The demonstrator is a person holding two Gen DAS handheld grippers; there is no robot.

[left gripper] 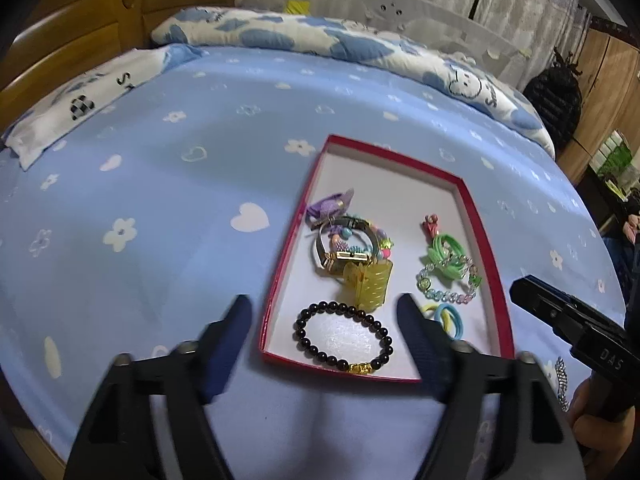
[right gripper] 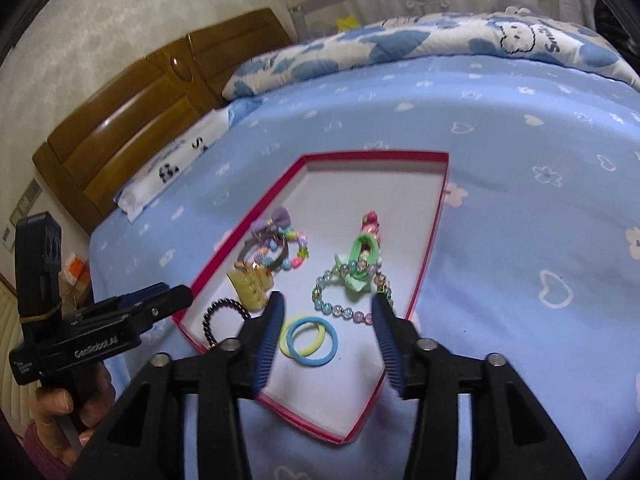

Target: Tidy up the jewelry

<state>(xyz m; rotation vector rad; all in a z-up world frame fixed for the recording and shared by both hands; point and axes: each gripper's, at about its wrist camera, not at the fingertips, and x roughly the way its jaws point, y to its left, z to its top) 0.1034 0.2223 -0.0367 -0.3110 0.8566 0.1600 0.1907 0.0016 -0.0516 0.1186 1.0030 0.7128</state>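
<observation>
Bed (left gripper: 168,208), light blue sheet, white flower and heart print. Red-rimmed box (left gripper: 472,216) lies flat on sheet, near middle. Sparkly chain (left gripper: 562,380) on sheet just right of box. Pillow (left gripper: 72,112) at headboard end. Blue-white quilt (left gripper: 320,36) bunched along far edge.

The bed sheet (left gripper: 168,208) was pale blue with white hearts and flowers. The box (left gripper: 492,264) had red walls and a white floor. In it lay a black bead bracelet (left gripper: 344,336) with a gold charm, yellow and blue hair ties (right gripper: 308,338), a green hair tie (left gripper: 446,256) and a translucent yellow claw clip (left gripper: 368,282).
</observation>
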